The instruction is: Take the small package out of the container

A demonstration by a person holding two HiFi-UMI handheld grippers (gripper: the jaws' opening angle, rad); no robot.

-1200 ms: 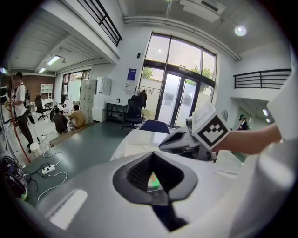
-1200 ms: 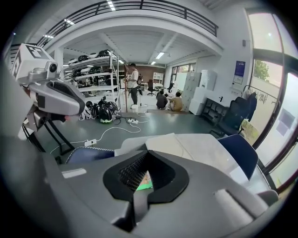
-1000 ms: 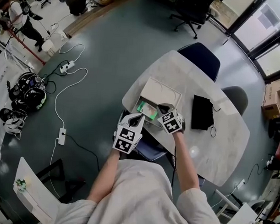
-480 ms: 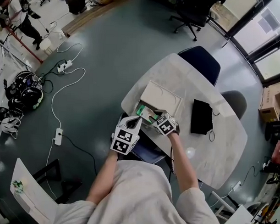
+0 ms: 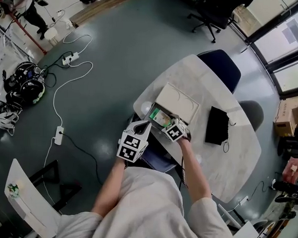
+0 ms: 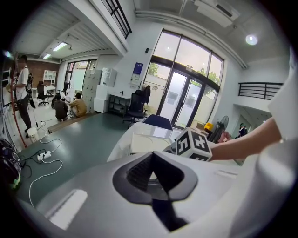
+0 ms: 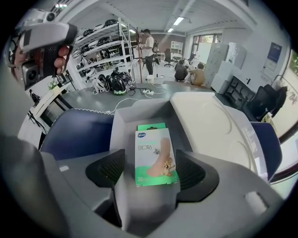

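Observation:
A small green and white package [image 5: 160, 116] [image 7: 155, 155] lies in the open grey container [image 5: 151, 111] [image 7: 122, 120], whose white lid [image 5: 178, 103] [image 7: 209, 118] is folded back. My right gripper [image 5: 165, 123] [image 7: 153, 171] points down into the container. Its jaws have just been opening and now stand wide on either side of the package, with a gap at each pad. My left gripper [image 5: 144, 124] [image 6: 152, 173] hovers off the table's near-left edge, shut and with nothing in it. In the left gripper view the lid [image 6: 148, 142] and the right gripper's marker cube [image 6: 194, 145] show ahead.
The container sits on a white table [image 5: 235, 158] near its left corner. A black pouch [image 5: 217, 125] lies to the right of it. A dark blue chair [image 5: 223, 68] stands behind the table and another [image 5: 160, 158] is tucked under its near edge. Cables [image 5: 59, 108] and helmets [image 5: 23, 89] lie on the floor.
My right gripper has come down over the container and its jaws have spread around the package. My left gripper has sunk a little.

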